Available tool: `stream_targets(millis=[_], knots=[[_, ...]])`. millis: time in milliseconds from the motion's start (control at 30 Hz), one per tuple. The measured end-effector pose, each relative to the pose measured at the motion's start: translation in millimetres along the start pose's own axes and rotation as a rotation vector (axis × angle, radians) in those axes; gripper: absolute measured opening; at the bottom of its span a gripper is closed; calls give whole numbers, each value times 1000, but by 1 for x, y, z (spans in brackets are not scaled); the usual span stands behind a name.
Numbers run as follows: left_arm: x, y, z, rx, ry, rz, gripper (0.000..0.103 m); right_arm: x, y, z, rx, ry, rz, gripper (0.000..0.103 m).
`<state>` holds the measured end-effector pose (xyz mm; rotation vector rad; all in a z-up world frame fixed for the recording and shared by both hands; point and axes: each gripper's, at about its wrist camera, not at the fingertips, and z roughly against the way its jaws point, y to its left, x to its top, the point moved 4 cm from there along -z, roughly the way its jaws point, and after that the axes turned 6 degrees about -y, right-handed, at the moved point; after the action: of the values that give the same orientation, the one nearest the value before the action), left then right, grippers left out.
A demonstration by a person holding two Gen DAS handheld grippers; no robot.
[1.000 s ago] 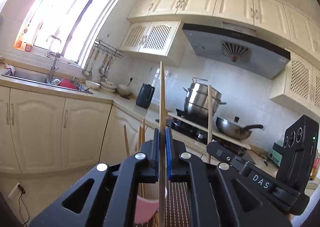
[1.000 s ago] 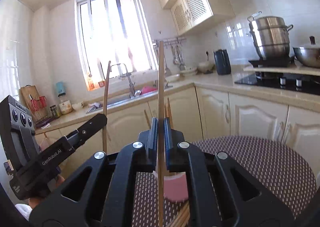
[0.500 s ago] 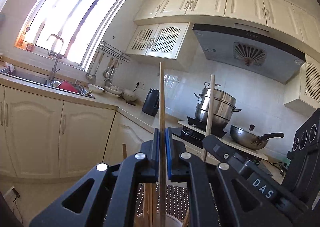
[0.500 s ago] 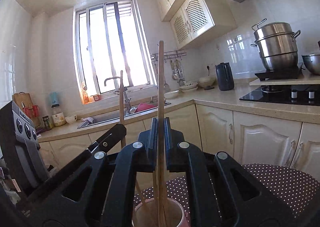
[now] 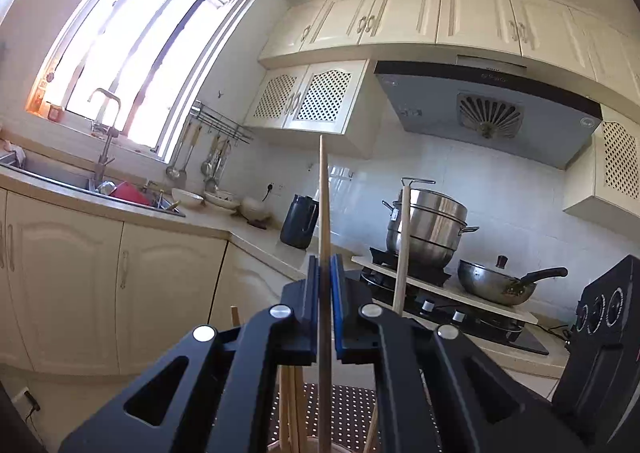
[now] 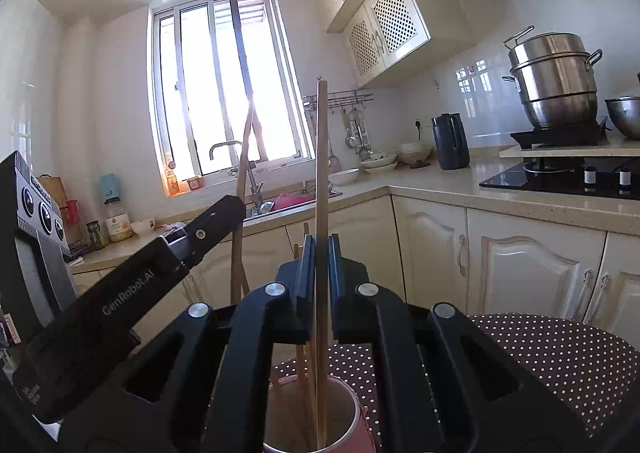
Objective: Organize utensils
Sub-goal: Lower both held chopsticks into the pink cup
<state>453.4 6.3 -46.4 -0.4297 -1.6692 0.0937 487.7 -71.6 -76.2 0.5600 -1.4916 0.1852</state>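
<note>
Right wrist: claw point(image 6: 321, 265) around chopstick point(image 6: 321, 173)

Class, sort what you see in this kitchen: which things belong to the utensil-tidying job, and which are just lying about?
Part of the job:
left claw, shut on a chopstick
right claw, shut on another chopstick
pink cup with chopsticks standing in it

Just lying about:
kettle
steamer pot
wok
bowls by the sink
hanging ladles
</note>
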Motion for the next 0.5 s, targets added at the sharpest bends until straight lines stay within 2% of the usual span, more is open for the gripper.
stream_targets(millis=[133, 267, 500], knots=[[-9, 3, -6, 14, -10, 16, 6, -4, -2, -1, 9, -1, -12, 7], [-20, 4, -14, 29, -9, -10, 6, -9, -3, -6, 18, 6, -7, 6], [-38, 5, -9, 33, 37, -49, 6, -21, -7, -4, 13, 30, -17, 6]])
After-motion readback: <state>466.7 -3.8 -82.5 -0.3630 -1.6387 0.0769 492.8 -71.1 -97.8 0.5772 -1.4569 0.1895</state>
